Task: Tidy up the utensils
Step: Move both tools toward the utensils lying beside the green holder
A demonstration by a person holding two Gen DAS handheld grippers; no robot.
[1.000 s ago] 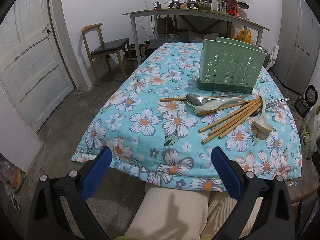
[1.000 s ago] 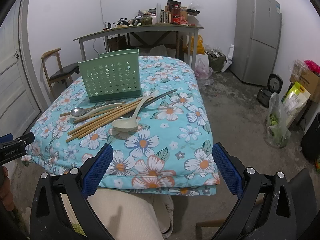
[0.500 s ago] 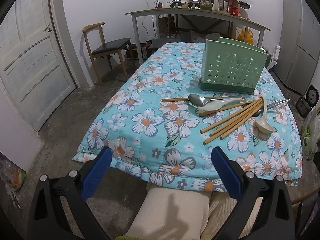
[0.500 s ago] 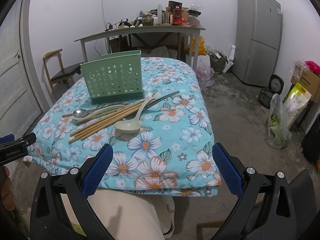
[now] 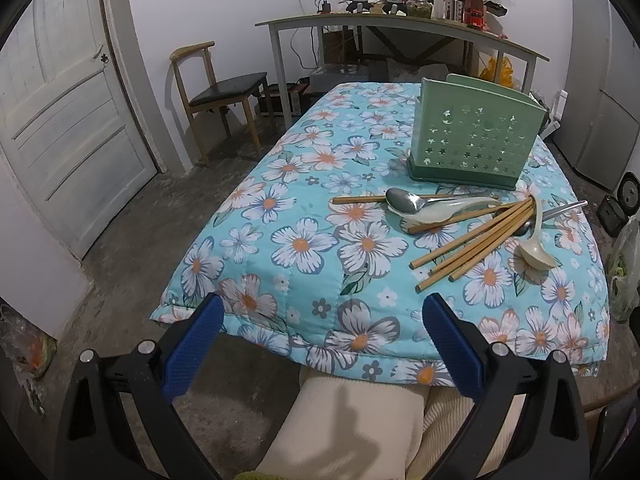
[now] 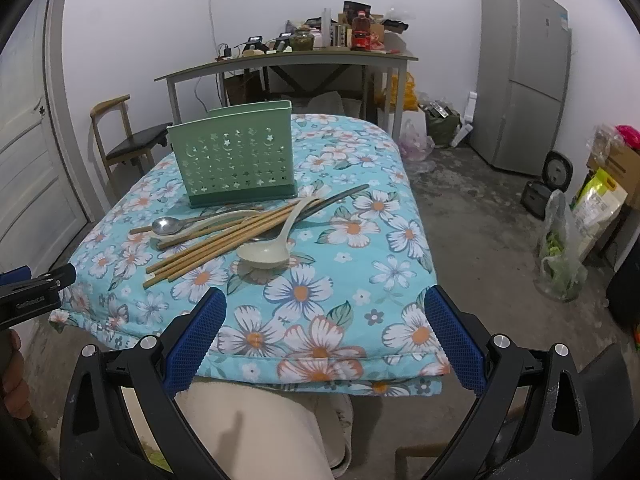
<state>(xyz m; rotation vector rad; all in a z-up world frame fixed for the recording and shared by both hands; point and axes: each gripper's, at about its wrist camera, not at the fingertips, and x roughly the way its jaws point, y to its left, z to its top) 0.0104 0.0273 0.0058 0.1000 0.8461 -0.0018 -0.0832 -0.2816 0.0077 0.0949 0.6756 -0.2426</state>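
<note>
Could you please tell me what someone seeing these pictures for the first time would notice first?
Probably the turquoise flowered quilt covering the table, and the loose heap of wooden chopsticks, metal and cream plastic spoons lying across it. Just behind the heap stands an upright green perforated plastic utensil holder, apparently empty, while both open grippers hang short of the near edge.

Your left wrist camera sits low at the near edge of the quilt-covered table [image 5: 304, 288], off its left corner, facing along its length and slightly rightward; the door [image 5: 60, 120] fills its left side. Your right wrist camera looks from the near right corner, angled a little left, with the fridge [image 6: 520, 76] on its right. Both views share the green utensil holder [image 5: 472, 140] [image 6: 236, 160], the pile of chopsticks [image 5: 472, 240] [image 6: 224, 240], the wooden chair [image 5: 216, 92] and the far desk [image 6: 288, 64].
</note>
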